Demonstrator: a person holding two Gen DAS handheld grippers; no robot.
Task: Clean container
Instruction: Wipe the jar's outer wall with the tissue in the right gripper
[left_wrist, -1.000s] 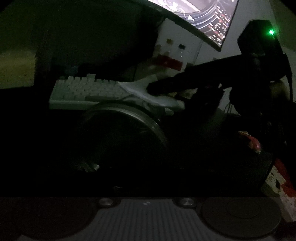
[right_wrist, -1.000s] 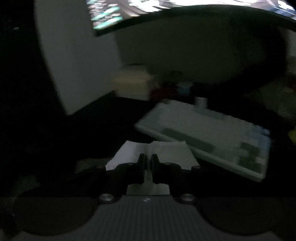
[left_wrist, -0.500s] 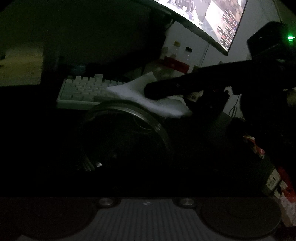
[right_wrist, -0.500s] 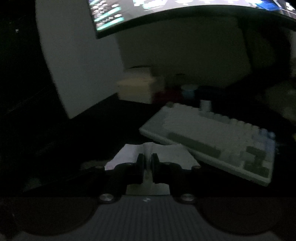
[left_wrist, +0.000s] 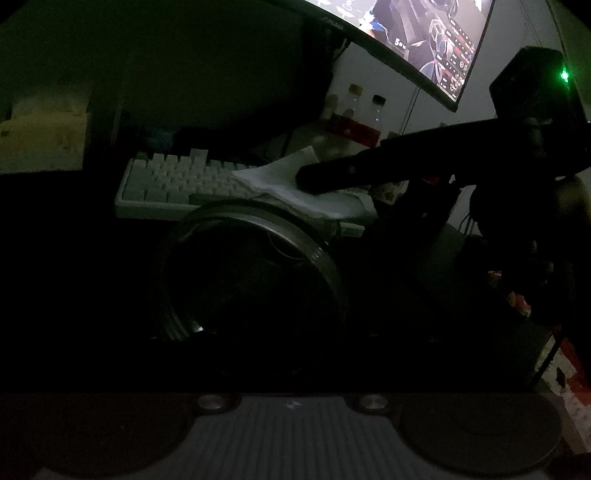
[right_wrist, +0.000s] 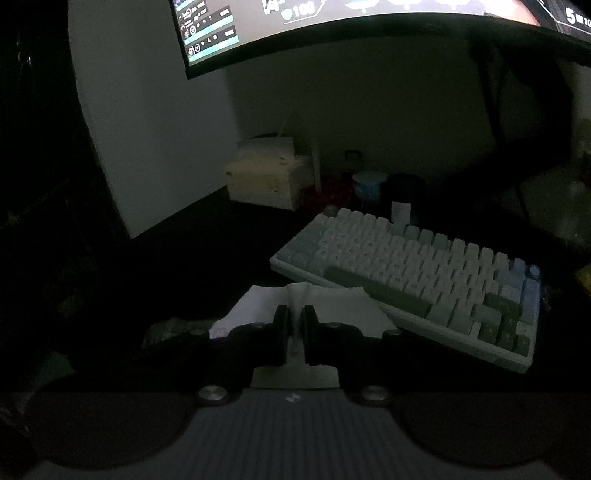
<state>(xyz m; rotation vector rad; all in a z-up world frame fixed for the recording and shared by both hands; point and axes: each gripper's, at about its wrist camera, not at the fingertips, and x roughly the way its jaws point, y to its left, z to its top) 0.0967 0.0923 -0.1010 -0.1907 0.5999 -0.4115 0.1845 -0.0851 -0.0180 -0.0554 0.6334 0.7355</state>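
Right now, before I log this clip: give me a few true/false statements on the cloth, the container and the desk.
1. The right gripper is shut on the white cloth. True.
2. The container is bright red plastic. False: it looks dark with a ribbed rim.
3. The keyboard lies beyond the cloth. True.
4. The monitor is switched off. False: its screen is lit.
5. The cloth is stuffed deep inside the container. False: it is above the rim's far edge.
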